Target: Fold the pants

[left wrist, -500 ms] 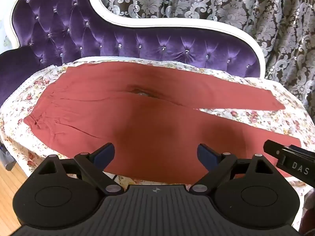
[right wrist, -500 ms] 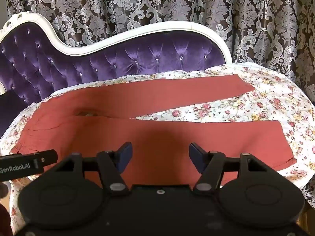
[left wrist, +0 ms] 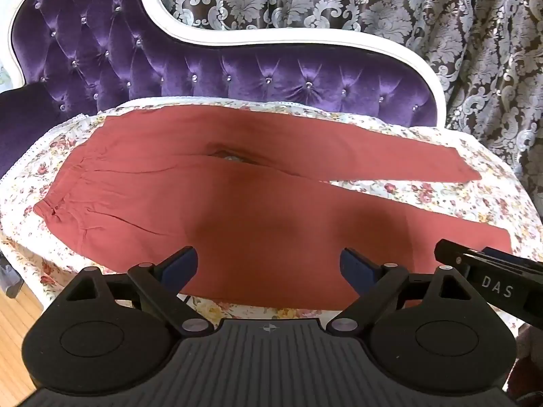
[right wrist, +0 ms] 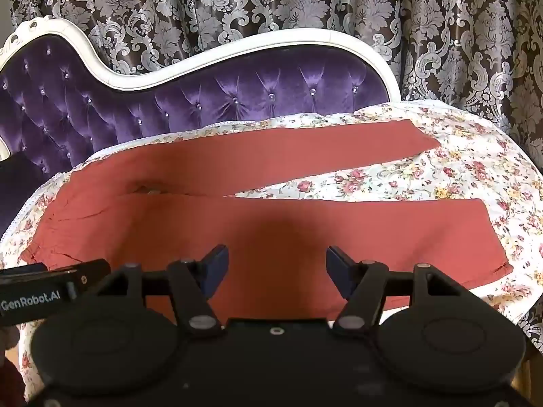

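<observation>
Two claws are seen above the near edge of the pants (left wrist: 258,210), both angled down twd the cloth. The left claw (left wrist: 268,264) is held wide open w/ nothing between its blue pads (left wrist: 183,261); the right claw (right wrist: 276,264) is likewise spread apart, nothing gripped. The rust-red pants are laid flat & unfolded on a floral sheet (left wrist: 441,196) that covers the seat of a purple tufted sofa (left wrist: 237,78) w/ a white frame. The waistband (left wrist: 51,210) is placed at the left end in the left wrist view, and the two legs are stretched out to the right, split in a narrow V so a strip of sheet is shown between them. The far leg (right wrist: 305,149) is set closer to the sofa back; the near leg (right wrist: 373,227) is crossed by shadows of the claws. A patterned grey curtain (right wrist: 305,0) is hung behind the sofa. A bit of wood floor (left wrist: 13,322) is visible at lower left. No contact btwn either claw and the pants can be made out.
</observation>
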The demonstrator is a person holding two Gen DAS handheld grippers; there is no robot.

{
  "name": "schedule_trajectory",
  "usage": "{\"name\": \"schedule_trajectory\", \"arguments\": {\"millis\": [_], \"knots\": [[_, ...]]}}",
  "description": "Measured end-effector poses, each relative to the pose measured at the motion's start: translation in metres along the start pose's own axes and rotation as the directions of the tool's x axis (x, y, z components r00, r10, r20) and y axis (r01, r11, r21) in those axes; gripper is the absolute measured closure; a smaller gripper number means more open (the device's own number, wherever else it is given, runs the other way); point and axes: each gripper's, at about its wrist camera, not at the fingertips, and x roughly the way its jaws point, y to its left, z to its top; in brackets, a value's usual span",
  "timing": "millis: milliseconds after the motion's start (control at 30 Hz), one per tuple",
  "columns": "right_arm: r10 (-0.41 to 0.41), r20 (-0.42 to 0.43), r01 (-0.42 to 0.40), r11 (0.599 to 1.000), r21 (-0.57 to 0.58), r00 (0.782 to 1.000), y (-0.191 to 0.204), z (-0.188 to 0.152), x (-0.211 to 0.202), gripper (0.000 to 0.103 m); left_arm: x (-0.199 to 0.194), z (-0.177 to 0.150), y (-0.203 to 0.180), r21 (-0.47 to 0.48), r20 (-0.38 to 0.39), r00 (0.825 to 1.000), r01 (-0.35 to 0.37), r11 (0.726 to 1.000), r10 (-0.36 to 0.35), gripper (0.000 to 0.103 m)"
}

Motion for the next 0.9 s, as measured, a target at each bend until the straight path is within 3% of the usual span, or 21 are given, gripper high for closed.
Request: {"name": "schedule_trajectory", "arguments": {"millis": [900], "knots": [[-0.021,-0.066,0.021,1.0,0.005,0.998,0.0013,-0.0044,-0.0042,0.036,-0.0012,-0.0085,-0.0002,0.028,-0.031,0.999,0.023,0.999,-0.022,0.011]]}}
